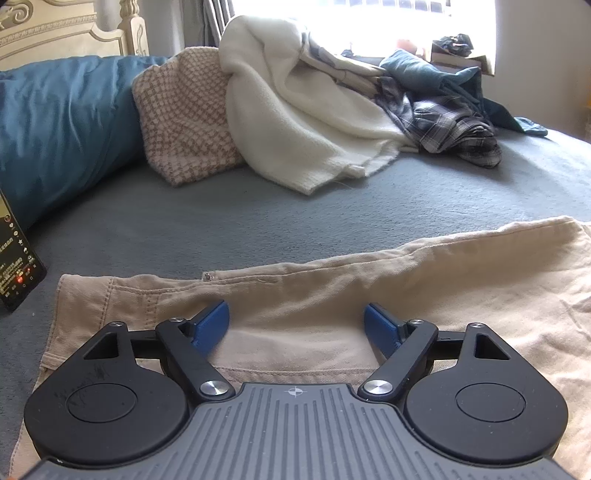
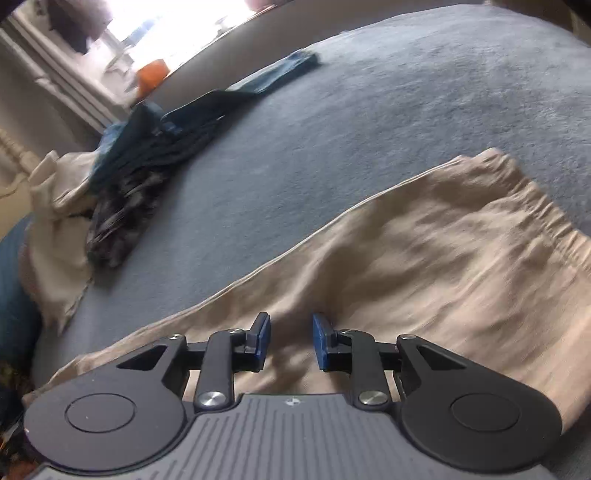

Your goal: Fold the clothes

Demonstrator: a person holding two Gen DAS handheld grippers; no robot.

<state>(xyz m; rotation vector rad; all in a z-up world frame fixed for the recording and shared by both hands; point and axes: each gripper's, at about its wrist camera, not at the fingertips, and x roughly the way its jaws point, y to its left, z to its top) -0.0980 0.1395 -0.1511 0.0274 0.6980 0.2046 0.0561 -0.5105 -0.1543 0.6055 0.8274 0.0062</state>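
Beige trousers under both parted tongs, bare grey bedspread beyond.

A home bedroom: bed with carved headboard, pillow, heaped laundry.

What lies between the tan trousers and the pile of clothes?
Only bare grey bedcover separates the tan trousers from the pile of clothes, shown in both views.

No legible text; the phone left of the tongs shows characters too small to read.
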